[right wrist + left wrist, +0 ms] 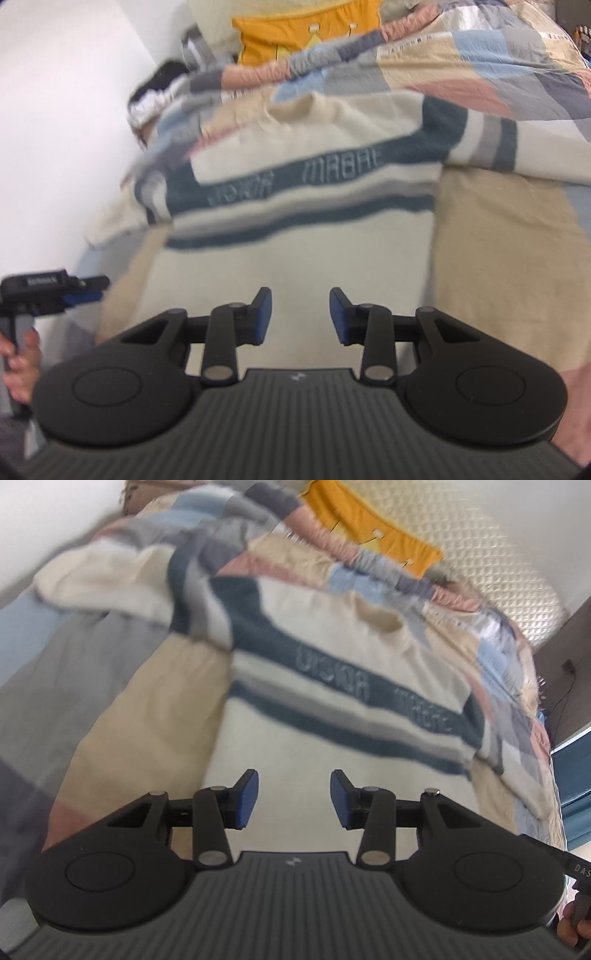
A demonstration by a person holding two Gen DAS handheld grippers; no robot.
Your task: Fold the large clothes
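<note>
A cream sweater (325,716) with dark teal and grey chest stripes and lettering lies spread flat on a bed, neck away from me. It also shows in the right wrist view (295,236). One sleeve (110,579) lies bunched at the upper left, the other sleeve (517,144) stretches to the right. My left gripper (294,799) is open and empty above the sweater's lower body. My right gripper (301,315) is open and empty above the lower body too. The left gripper (83,293) appears at the left edge of the right wrist view, held by a hand.
The bed carries a patchwork quilt (147,716) in beige, pink, blue and grey. An orange pillow (306,29) lies at the head, seen also in the left wrist view (369,528). A white wall (62,129) runs along the left side.
</note>
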